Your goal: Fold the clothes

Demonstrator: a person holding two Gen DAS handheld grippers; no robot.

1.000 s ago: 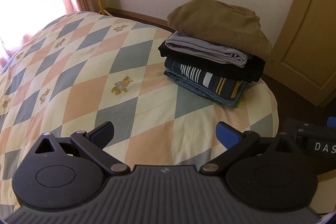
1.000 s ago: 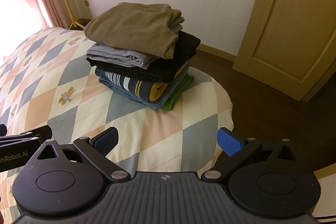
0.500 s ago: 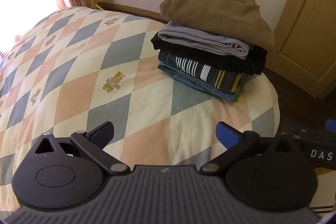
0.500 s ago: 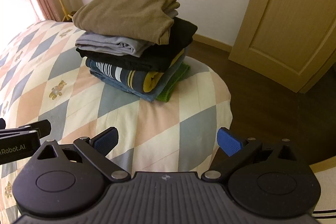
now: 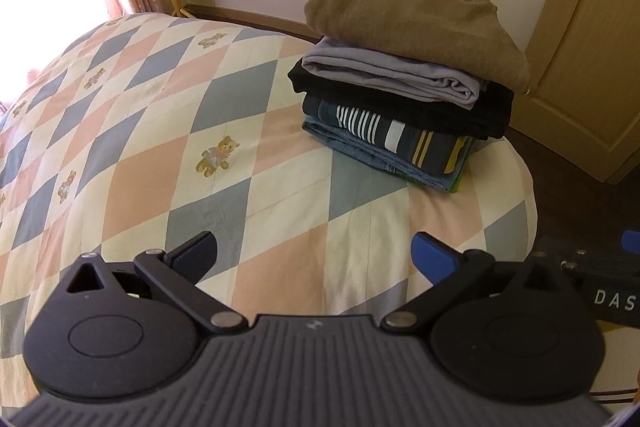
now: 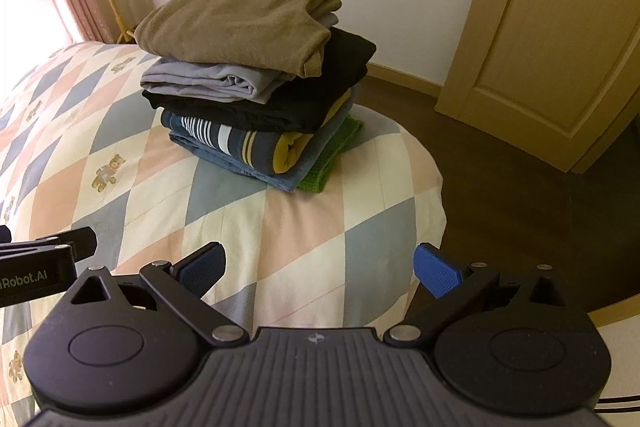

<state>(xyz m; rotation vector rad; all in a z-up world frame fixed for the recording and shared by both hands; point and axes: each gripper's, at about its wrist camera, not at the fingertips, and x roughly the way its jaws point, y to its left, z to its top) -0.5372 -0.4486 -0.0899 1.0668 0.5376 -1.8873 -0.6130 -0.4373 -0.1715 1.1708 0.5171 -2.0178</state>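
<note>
Currently, both the left tongs (image 5: 314, 255) and right tongs (image 6: 319, 267) are held wide open and empty above the bed (image 5: 160, 131); folded clothes (image 5: 404, 75) are stacked farther off.

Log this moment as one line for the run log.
left gripper: open, empty | right gripper: open, empty | folded stack: on bed, brown garment on top | untouched
</note>
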